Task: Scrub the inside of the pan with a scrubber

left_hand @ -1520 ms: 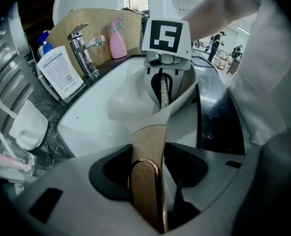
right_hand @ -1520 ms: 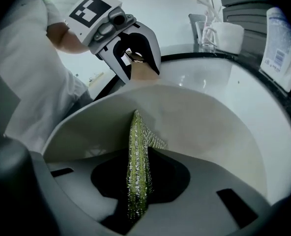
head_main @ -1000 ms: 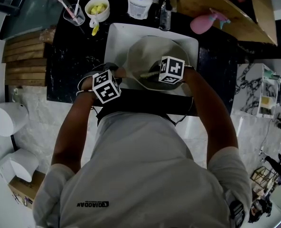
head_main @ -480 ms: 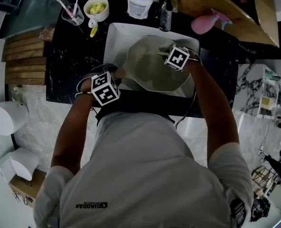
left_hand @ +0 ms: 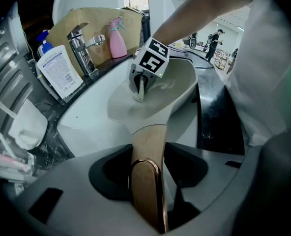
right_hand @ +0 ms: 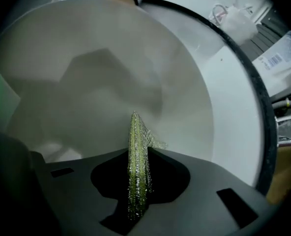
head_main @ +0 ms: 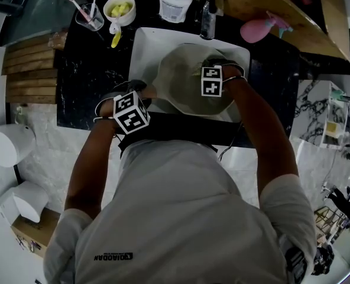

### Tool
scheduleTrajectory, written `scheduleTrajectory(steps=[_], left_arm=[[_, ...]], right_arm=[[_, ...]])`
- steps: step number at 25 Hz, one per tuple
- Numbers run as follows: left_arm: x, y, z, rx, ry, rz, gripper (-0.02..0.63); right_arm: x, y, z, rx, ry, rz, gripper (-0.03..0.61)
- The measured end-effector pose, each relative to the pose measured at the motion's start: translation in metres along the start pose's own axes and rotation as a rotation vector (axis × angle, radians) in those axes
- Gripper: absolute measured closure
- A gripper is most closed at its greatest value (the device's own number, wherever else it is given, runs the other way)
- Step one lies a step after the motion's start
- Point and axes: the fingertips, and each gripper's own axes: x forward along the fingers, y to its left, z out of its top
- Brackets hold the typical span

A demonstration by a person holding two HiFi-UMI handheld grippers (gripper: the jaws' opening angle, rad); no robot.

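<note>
A pale grey pan [head_main: 184, 78] sits in the white sink [head_main: 141, 47]. Its beige handle [left_hand: 148, 151] has a copper-coloured end and runs between the jaws of my left gripper [left_hand: 148, 168], which is shut on it at the pan's near left [head_main: 142, 93]. My right gripper [head_main: 203, 73] is inside the pan on its right side, shut on a thin yellow-green mesh scrubber [right_hand: 137, 161]. The scrubber's tip rests against the pan's inner wall [right_hand: 86, 82]. In the left gripper view the scrubber [left_hand: 139, 90] hangs below the right gripper's marker cube [left_hand: 151, 58].
A chrome faucet [head_main: 207, 13] and a white soap bottle [head_main: 175, 3] stand behind the sink. A pink spray bottle [head_main: 259, 28] is at the back right. A bowl of yellow pieces [head_main: 119, 7] and a cup of toothbrushes [head_main: 87, 18] stand at the back left on the black counter [head_main: 92, 70].
My right gripper swept the scrubber from the pan's middle to its far right side, then came back a little. The left gripper and the handle stayed put.
</note>
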Motion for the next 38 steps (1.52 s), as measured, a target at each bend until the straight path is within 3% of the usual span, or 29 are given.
scheduleTrajectory(steps=[14, 31, 38], left_arm=[[0.0, 0.0, 0.0, -0.003, -0.001, -0.006, 0.403], [0.0, -0.001, -0.001, 0.001, 0.002, -0.001, 0.403], [0.001, -0.001, 0.0, 0.004, 0.003, 0.005, 0.403]], right_arm=[[-0.002, 0.022, -0.006, 0.021, 0.022, 0.108, 0.503], [-0.032, 0.071, -0.01, 0.1, 0.094, 0.355, 0.503], [-0.048, 0.093, -0.012, 0.187, 0.146, 0.472, 0.503]])
